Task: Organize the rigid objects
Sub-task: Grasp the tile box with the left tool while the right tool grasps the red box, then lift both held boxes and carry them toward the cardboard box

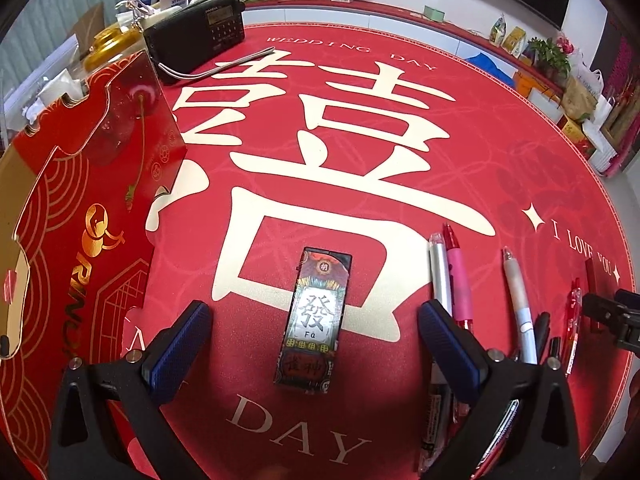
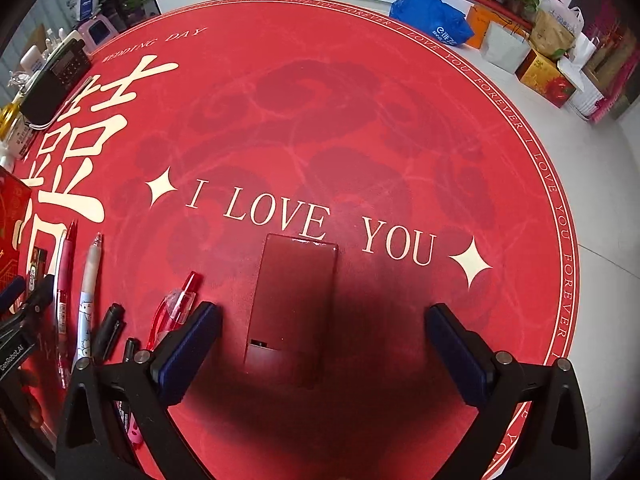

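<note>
My left gripper [image 1: 314, 314] is open and empty, jaws on either side of a flat patterned box [image 1: 314, 320] with a mahjong character, lying on the red round mat [image 1: 360, 184]. My right gripper [image 2: 322, 318] is open and empty, jaws wide around a dark red rectangular box [image 2: 294, 304] that lies flat on the mat [image 2: 320, 120]. Several pens lie between the two boxes: a pink pen [image 1: 458, 280], a silver pen [image 1: 440, 276], a white pen [image 1: 520, 304] and a red pen [image 2: 176, 304].
A large red gift box [image 1: 76, 236] stands at the left. A black radio [image 1: 196, 36] sits at the far left of the mat. Bags and boxes [image 2: 540, 48] stand on the floor beyond the mat's right edge. The left gripper also shows in the right wrist view [image 2: 24, 300].
</note>
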`<state>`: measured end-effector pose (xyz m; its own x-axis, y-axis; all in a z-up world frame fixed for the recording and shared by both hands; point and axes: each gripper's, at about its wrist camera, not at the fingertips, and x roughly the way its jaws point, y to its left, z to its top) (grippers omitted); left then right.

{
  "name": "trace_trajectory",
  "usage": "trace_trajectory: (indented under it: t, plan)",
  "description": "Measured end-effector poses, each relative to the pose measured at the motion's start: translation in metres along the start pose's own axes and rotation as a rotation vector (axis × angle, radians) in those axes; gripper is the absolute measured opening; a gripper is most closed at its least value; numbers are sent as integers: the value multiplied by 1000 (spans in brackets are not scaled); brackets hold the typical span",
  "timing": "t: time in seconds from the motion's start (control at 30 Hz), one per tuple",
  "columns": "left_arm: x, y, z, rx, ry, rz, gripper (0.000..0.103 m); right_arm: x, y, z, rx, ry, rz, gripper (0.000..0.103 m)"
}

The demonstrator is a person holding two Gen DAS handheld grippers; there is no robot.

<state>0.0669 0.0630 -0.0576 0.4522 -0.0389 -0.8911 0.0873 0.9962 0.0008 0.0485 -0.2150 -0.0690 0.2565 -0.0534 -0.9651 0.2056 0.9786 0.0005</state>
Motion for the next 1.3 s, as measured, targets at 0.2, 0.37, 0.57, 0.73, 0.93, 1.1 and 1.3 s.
trace_trajectory:
  t: [0.2, 0.37, 0.57, 0.73, 0.93, 1.1, 1.3]
  plan:
    - [0, 0, 0, -1, -7, -1, 103, -1, -1, 1, -2, -16, -2, 103]
    - [0, -1, -1, -1, -25, -1, 103, -1, 2, 0, 8, -23, -7, 103]
    - [0, -3, 2, 0, 21, -3, 97, -14, 18, -7, -98, -63, 22, 60]
    - [-15, -17, -3, 61, 16, -36, 35, -20, 22, -12, -139, -81, 40, 36]
    - [-26, -17, -21, -31, 24, -84, 25, -29, 13, -30, -125, -104, 102, 36]
    - [-57, -20, -36, -90, -53, -68, 25, -49, 4, -38, -123, -193, 118, 36]
    - [-94, -30, -50, -140, -153, -23, 25, -70, 3, -43, -122, -268, 168, 36]
